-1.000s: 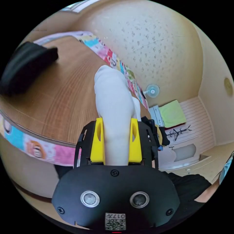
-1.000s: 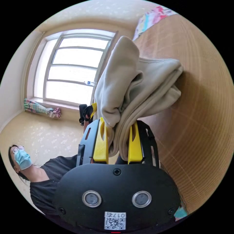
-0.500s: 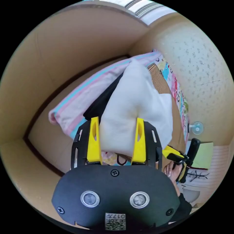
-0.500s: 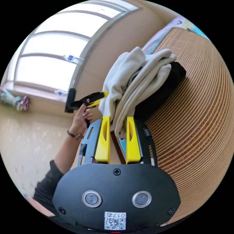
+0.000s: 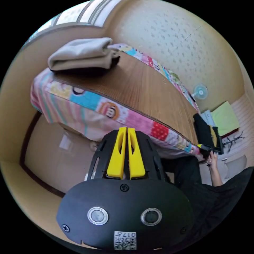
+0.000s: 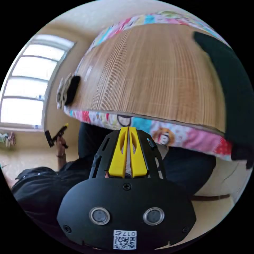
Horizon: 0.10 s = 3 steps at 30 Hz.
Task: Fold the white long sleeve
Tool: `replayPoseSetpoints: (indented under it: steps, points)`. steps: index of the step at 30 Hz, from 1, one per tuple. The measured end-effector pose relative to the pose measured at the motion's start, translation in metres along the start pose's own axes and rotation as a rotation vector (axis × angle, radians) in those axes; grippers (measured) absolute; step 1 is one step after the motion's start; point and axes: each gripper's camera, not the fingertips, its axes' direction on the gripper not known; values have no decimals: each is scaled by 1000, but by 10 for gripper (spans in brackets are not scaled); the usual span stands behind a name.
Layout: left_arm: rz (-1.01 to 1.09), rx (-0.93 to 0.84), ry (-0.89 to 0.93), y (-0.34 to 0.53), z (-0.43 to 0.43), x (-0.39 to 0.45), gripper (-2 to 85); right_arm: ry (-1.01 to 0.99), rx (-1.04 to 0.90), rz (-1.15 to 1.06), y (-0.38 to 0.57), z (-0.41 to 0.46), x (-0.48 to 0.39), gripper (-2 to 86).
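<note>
The white long sleeve (image 5: 82, 54) lies folded in a neat stack on top of a black garment (image 5: 87, 71) at one corner of the bed, far from both grippers. In the right gripper view the white long sleeve (image 6: 60, 94) is small, at the bed's far left corner. My left gripper (image 5: 126, 129) is shut with nothing in it, held off the bed's side. My right gripper (image 6: 128, 128) is shut and empty too, below the bed's edge. The right gripper (image 5: 207, 148) also appears in a hand at the left gripper view's right, and the left gripper (image 6: 56, 135) in a hand by the window wall.
A bamboo mat (image 5: 148, 90) covers the bed over a colourful cartoon sheet (image 5: 111, 111). Another black garment (image 6: 232, 84) lies at the bed's other end. A person in dark clothes (image 6: 42, 182) stands beside the bed. A window (image 6: 23, 84) and a fan (image 5: 200, 91) are further off.
Both grippers let go of the folded white long sleeve, which now rests on the black garment at the bed's corner. Both have pulled back from the bed and shut empty.
</note>
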Motion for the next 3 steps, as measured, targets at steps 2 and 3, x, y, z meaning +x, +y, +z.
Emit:
replayPoseSetpoints:
  steps: [2,3]
  points:
    - [15,21,165,18,16,33,-9,25,205,76,32,-58,27,8]
    - [33,27,202,19,19,42,-9,109,330,149,52,-92,41,9]
